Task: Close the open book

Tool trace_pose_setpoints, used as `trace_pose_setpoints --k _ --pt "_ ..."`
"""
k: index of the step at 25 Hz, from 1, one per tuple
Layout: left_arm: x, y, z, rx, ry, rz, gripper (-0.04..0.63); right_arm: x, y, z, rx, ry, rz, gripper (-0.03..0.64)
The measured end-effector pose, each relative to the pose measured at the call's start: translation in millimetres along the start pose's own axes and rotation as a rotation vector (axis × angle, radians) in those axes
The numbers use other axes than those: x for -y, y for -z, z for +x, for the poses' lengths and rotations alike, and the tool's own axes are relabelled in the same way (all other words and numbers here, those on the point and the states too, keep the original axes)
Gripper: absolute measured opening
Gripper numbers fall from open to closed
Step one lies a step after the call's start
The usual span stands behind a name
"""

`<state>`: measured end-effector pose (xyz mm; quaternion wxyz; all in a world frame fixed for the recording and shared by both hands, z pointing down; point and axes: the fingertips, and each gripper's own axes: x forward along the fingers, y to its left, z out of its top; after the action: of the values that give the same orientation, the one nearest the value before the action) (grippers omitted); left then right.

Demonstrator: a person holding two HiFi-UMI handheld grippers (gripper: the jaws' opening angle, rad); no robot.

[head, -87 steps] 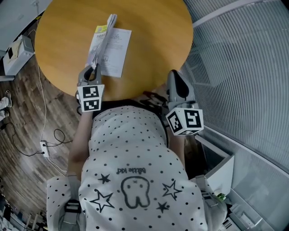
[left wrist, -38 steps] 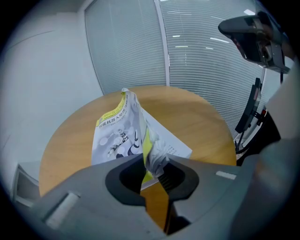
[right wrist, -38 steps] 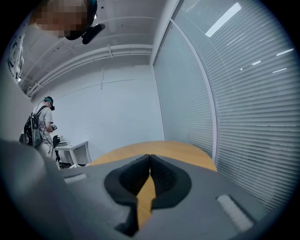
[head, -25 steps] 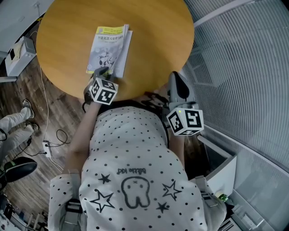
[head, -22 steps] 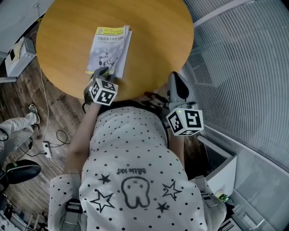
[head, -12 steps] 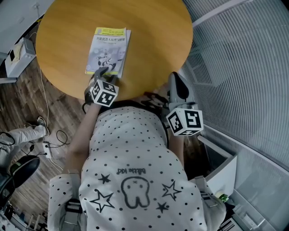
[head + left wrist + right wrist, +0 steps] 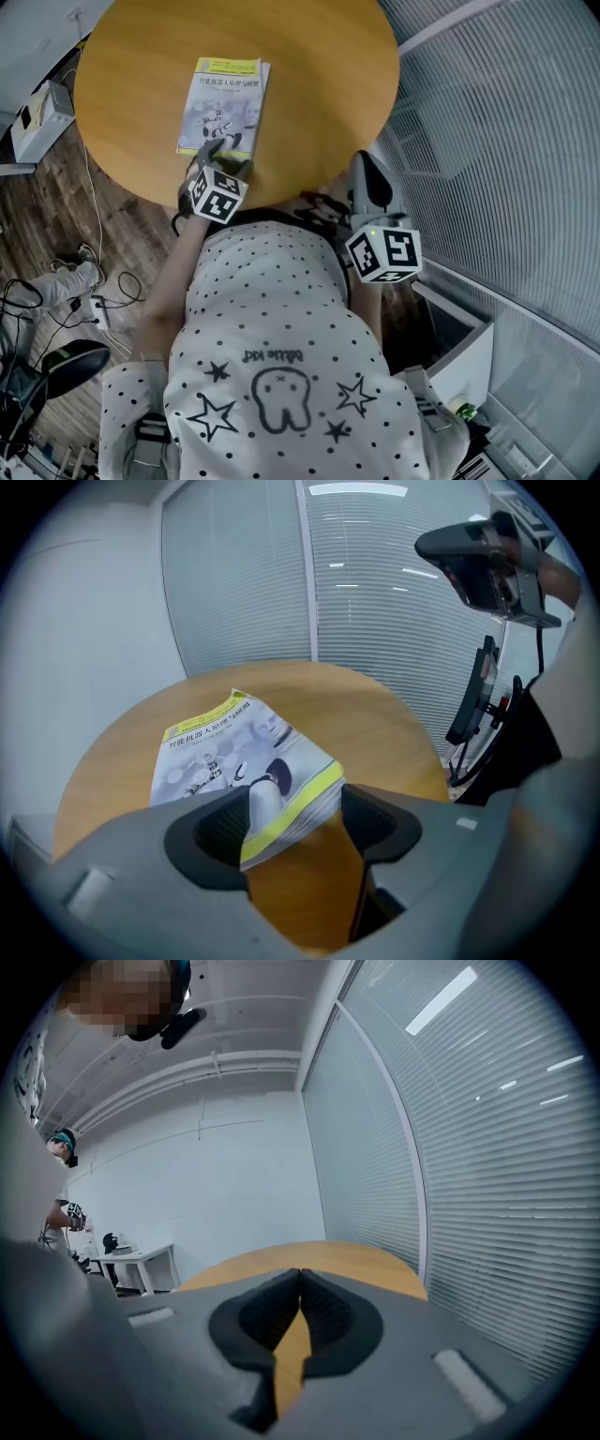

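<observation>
Head view showed the book (image 7: 223,103) closed, cover up, at the upper left on the round bench (image 7: 323,84). Its yellow title strip carried print too small to read. The left tool (image 7: 220,156) straddled the book's near corner, jaws opening, pads clear. The right tool (image 7: 367,169), right of centre, was pinched together and empty.
</observation>
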<state>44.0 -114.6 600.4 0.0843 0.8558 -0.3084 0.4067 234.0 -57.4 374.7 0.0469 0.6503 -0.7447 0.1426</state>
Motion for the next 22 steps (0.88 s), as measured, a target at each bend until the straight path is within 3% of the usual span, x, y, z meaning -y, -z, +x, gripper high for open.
trace_pose_setpoints --k 22 --pt "-1.1 -4.7 -8.2 0.034 0.021 0.002 0.299 -9.3 -1.6 0.9 -0.001 -0.001 -0.008 0.005"
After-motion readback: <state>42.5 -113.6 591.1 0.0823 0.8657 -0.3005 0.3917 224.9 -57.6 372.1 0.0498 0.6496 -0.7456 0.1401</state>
